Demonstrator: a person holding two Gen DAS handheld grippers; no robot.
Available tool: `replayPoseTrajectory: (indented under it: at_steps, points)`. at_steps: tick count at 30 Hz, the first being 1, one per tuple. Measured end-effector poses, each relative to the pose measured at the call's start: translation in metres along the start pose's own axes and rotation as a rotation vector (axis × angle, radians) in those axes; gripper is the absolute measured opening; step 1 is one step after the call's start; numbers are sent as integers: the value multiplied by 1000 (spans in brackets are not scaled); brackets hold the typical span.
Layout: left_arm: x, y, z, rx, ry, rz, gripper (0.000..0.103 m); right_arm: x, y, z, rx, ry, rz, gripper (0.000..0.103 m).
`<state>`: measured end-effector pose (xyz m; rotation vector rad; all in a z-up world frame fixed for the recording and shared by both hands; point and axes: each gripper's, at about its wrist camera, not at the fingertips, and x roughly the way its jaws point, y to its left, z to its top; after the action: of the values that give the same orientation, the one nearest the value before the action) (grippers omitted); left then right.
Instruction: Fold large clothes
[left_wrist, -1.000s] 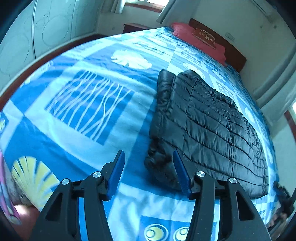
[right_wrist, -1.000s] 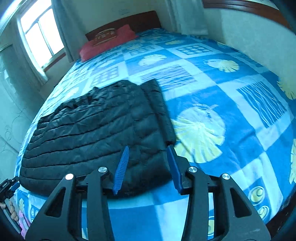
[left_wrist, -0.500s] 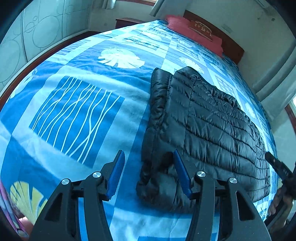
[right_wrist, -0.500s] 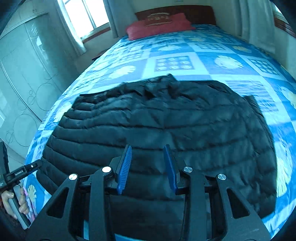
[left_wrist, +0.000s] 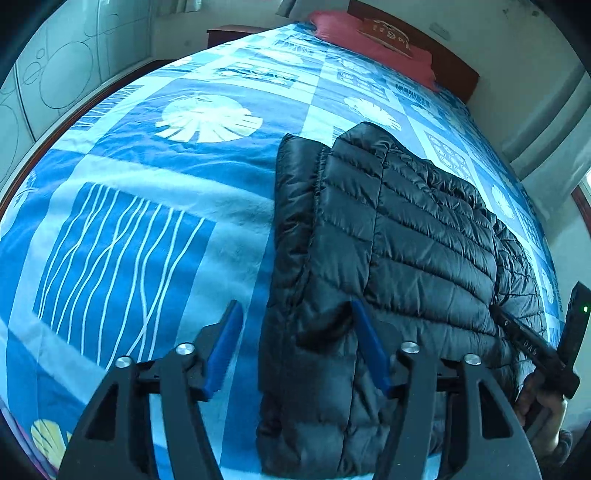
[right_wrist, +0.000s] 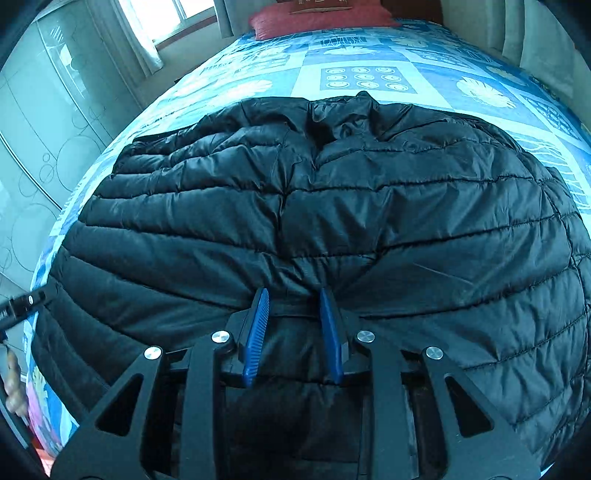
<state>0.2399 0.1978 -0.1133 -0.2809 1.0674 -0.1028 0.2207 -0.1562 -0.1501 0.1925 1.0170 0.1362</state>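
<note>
A black quilted puffer jacket lies folded on a blue patterned bedspread. My left gripper is open, its jaws astride the jacket's near left edge, right finger pressing into the fabric. In the right wrist view the jacket fills most of the frame. My right gripper is open with a narrower gap, its blue fingers pushed against the jacket's near hem, fabric bunched between them. The right gripper and the hand holding it also show at the right edge of the left wrist view.
Red pillows and a dark wooden headboard are at the far end of the bed. A pale wardrobe stands on the left, a window with curtains beyond it. The bedspread extends past the jacket.
Both grippers have moved forward onto the jacket's near edge. The right gripper's jaws have narrowed around the hem. The left gripper now straddles the jacket's left corner.
</note>
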Motion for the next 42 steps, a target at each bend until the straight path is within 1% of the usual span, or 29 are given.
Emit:
replayPoseTrajectory:
  at_steps: [4, 8, 10, 14, 16, 17, 18, 21, 23, 25, 27, 31, 35, 37, 42]
  points:
    - [14, -5, 10, 20, 31, -15, 62, 2, -2, -1, 2, -2, 7, 28]
    - [30, -8, 19, 41, 70, -27, 63, 4, 0, -1, -8, -8, -7, 28]
    - [36, -6, 22, 37, 78, -24, 70, 3, 2, -1, -13, -10, -16, 28]
    - [43, -5, 22, 44, 90, -43, 70, 1, 6, 1, -12, -15, -30, 27]
    - [46, -5, 20, 46, 101, -87, 56, 1, 8, 1, -15, -17, -35, 27]
    - [47, -5, 19, 44, 104, -89, 56, -1, 10, 2, -24, -24, -46, 27]
    - [47, -6, 19, 49, 106, -90, 53, -3, 12, 2, -31, -32, -56, 27]
    - [47, -9, 18, 71, 102, -89, 47, -9, 14, 4, -23, -45, -46, 27]
    - [46, -11, 18, 80, 98, -91, 42, -10, 15, 6, -31, -42, -48, 27]
    - [45, -14, 18, 83, 96, -93, 35, -8, 14, 6, -28, -33, -48, 27]
    - [44, -19, 17, 91, 92, -90, 31, -3, 14, 5, -40, -24, -55, 27]
    - [45, -28, 17, 118, 83, -68, 27, 10, 12, 4, -50, -21, -57, 27]
    - [43, -33, 18, 117, 78, -52, 25, 15, 14, 2, -49, -30, -59, 27]
    - [40, -37, 18, 125, 73, -39, 21, 16, 13, 1, -49, -33, -54, 27]
    - [23, -44, 19, 145, 41, -16, 17, 17, 11, -4, -44, -49, -46, 27]
